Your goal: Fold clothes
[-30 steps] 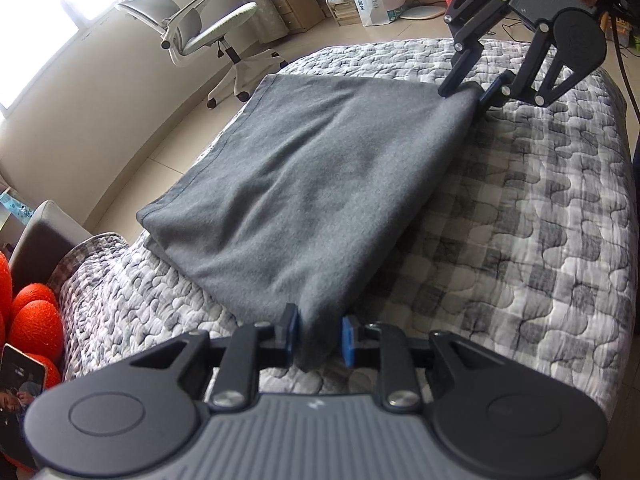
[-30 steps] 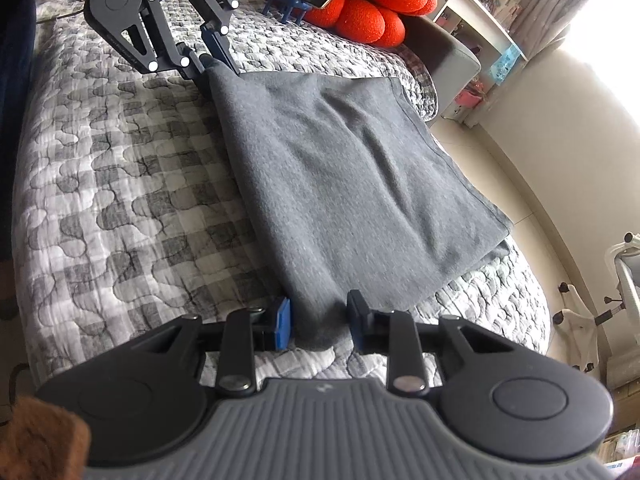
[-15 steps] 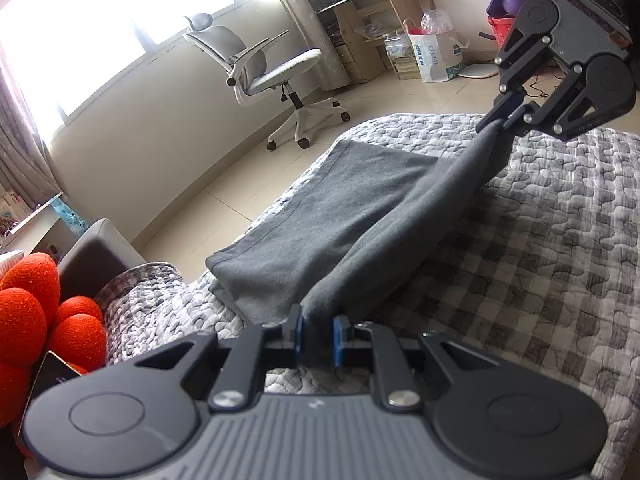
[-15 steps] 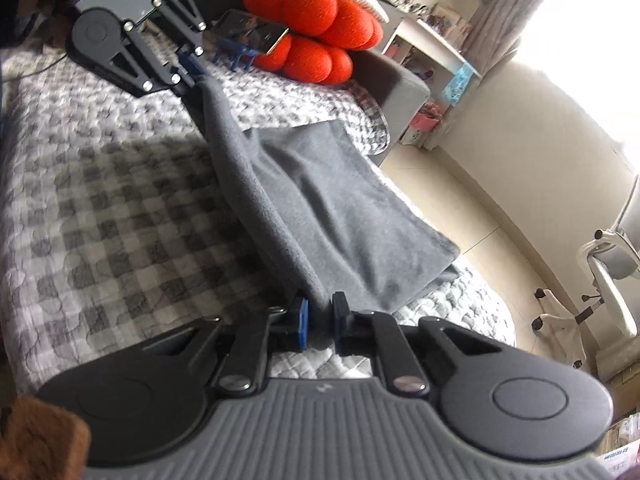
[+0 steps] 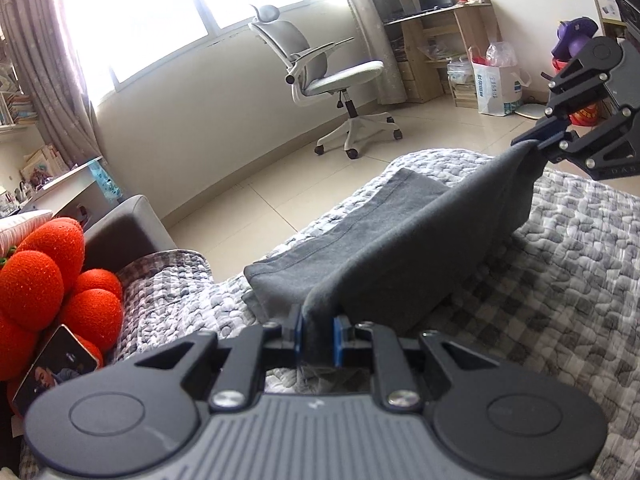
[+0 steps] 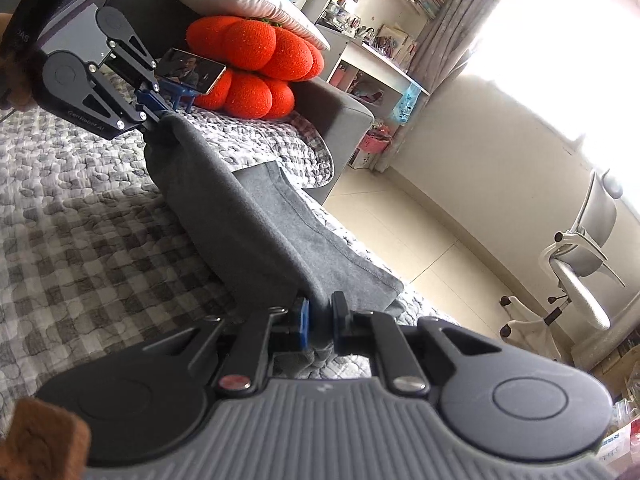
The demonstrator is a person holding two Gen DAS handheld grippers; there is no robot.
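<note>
A dark grey garment [image 5: 404,240] lies partly folded on the quilted bed [image 5: 568,280]. Its near edge is lifted and stretched taut between both grippers, while the far part still rests on the quilt. My left gripper [image 5: 318,338] is shut on one corner of that edge. The right gripper [image 6: 320,322] is shut on the other corner. Each gripper also shows in the other's view: the right gripper [image 5: 538,144] at the upper right, the left gripper [image 6: 154,110] at the upper left. The garment [image 6: 260,236] sags a little between them.
An orange plush cushion [image 5: 40,280] with a phone [image 5: 54,370] leaning on it sits at the bed's head by a grey sofa arm [image 5: 124,228]. A white office chair [image 5: 320,76] stands on the tiled floor beyond the bed edge. Desk and bags [image 5: 494,80] are farther off.
Both grippers closed on the garment's near corners and raised them off the quilt. The lifted edge has come up and swung toward the far side, doubling the cloth over.
</note>
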